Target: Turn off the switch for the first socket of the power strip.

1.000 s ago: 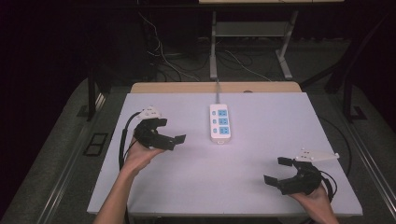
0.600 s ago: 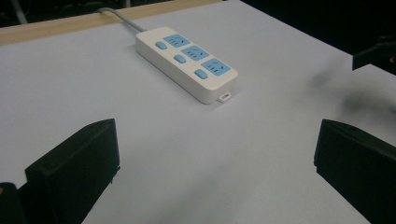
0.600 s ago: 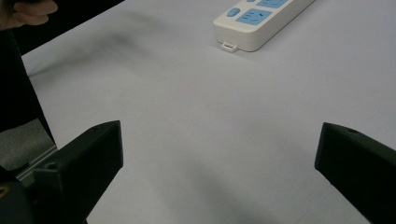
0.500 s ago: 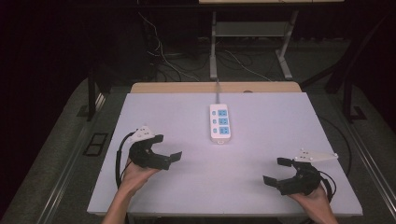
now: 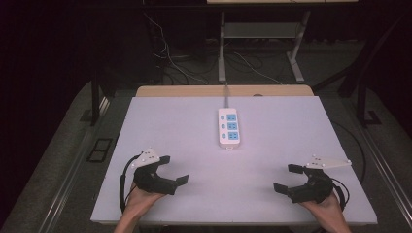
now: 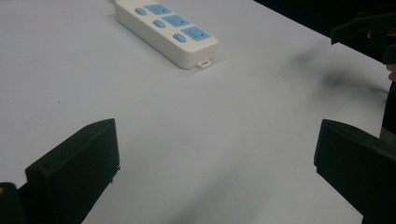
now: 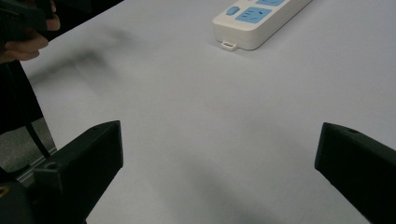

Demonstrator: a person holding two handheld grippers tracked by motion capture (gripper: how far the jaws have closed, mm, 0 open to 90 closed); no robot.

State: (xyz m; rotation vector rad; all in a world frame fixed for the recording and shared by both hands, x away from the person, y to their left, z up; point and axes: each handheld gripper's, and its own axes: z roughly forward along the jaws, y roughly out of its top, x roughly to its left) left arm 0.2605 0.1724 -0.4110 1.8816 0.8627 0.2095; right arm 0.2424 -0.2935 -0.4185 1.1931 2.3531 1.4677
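I hold my left tool [image 5: 171, 171] and right tool [image 5: 286, 178] low over the near tabletop [image 5: 194, 141], jaws spread, empty, flanking the power strip [image 5: 229, 128] for access.

Each hand carries a chunky black plastic two-jaw left gripper [image 5: 173, 169] and matching black right gripper [image 5: 286, 177], both with blocky, squared-off jaw tips. A pale grey three-cornered plate [image 5: 147, 156] tops each one, and a black cable [image 5: 125, 180] loops behind. The forearms are bare, unsleeved.
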